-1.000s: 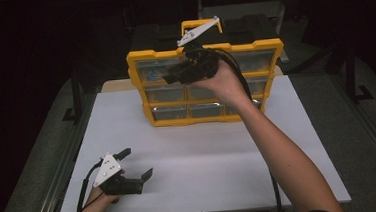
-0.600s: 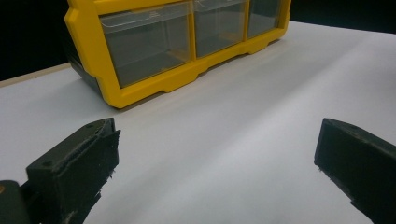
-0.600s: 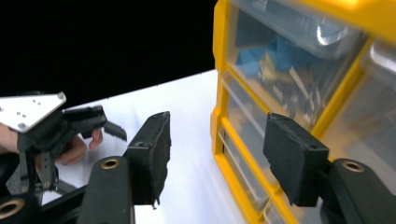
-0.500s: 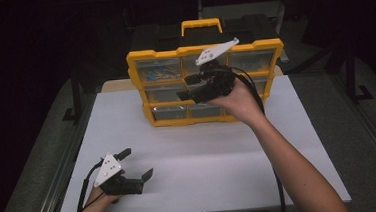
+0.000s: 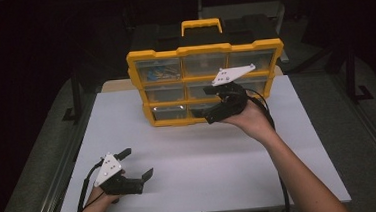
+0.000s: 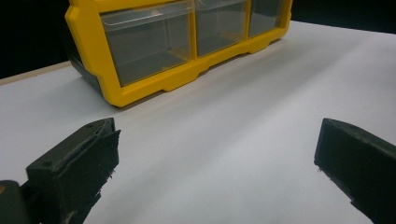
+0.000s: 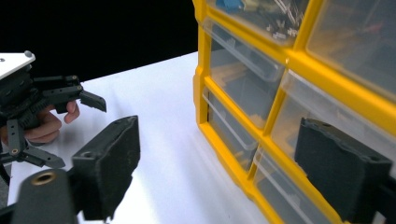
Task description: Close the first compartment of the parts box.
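1. A yellow plastic organiser cabinet with clear drawers (image 5: pixel 207 83) stands upright at the upper centre of the high view, on the far part of a white rectangular table (image 5: pixel 199 155). Its drawer fronts face the person, in three rows of three.
2. A yellow carrying handle (image 5: pixel 201 25) rises from the top edge of the cabinet, at the top centre of that view.
3. The upper left drawer (image 5: pixel 157 70) holds small items, some of them blue; what they are is too small to tell.
4. The right gripper (image 5: pixel 211 104) is held in the air at the centre right of the high view, just in front of the cabinet's middle and lower drawers. Its jaws are spread apart and grasp nothing.
5. In the right gripper view the two black jaws rise from the bottom corners. The one at lower right lies before the drawer fronts; whether it touches them cannot be told.
6. The left gripper (image 5: pixel 135 164) sits at the lower left of the high view, low over the near part of the table and well apart from the cabinet. Its jaws are released, wide apart and empty.
7. In the left gripper view the cabinet's bottom row of drawers (image 6: pixel 187 35) fills the upper left, with bare white table between the jaws.
8. The left gripper also appears at the far left of the right gripper view, held in a hand (image 7: pixel 44 123).
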The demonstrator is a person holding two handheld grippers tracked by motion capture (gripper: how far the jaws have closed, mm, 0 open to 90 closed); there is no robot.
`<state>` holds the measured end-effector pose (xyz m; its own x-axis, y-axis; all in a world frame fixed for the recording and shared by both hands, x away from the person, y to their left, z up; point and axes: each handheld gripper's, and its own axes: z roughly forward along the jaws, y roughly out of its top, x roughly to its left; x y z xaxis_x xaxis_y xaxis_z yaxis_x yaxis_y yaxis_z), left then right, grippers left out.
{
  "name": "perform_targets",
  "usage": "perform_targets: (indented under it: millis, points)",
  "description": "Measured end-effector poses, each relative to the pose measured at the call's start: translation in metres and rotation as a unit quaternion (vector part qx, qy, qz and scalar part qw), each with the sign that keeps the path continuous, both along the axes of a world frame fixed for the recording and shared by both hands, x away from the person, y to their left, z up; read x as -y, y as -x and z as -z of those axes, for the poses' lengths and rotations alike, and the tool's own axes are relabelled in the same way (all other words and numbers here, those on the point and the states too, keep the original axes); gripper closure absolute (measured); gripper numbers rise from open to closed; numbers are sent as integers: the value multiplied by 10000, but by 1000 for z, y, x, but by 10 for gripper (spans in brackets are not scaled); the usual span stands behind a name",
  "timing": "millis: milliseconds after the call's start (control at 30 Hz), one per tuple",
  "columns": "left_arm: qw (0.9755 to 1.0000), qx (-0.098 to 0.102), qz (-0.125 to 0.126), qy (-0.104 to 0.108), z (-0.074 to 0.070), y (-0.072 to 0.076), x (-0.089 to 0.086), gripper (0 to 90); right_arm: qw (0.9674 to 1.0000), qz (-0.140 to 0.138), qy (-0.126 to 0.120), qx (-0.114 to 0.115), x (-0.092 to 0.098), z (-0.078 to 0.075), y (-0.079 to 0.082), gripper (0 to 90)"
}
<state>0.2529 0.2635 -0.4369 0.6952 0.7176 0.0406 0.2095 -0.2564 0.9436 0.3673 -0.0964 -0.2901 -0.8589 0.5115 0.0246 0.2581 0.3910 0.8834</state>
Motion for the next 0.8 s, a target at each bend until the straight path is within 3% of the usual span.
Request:
perform_targets:
  millis: [267, 400, 600, 800]
  points:
    - [10000, 14, 16, -10, 0, 0, 0, 0, 9996, 298, -19, -22, 8, 22, 8, 12]
    - [10000, 26, 21, -22, 0, 0, 0, 0, 9991, 423, -40, -50, 15, 32, 12, 0]
    - [10000, 17, 16, -15, 0, 0, 0, 0, 9992, 380, -70, -46, 21, 42, 17, 0]
    - [10000, 12, 8, 20, 0, 1, 0, 0, 9985, 517, -161, -61, 36, 61, 30, 0]
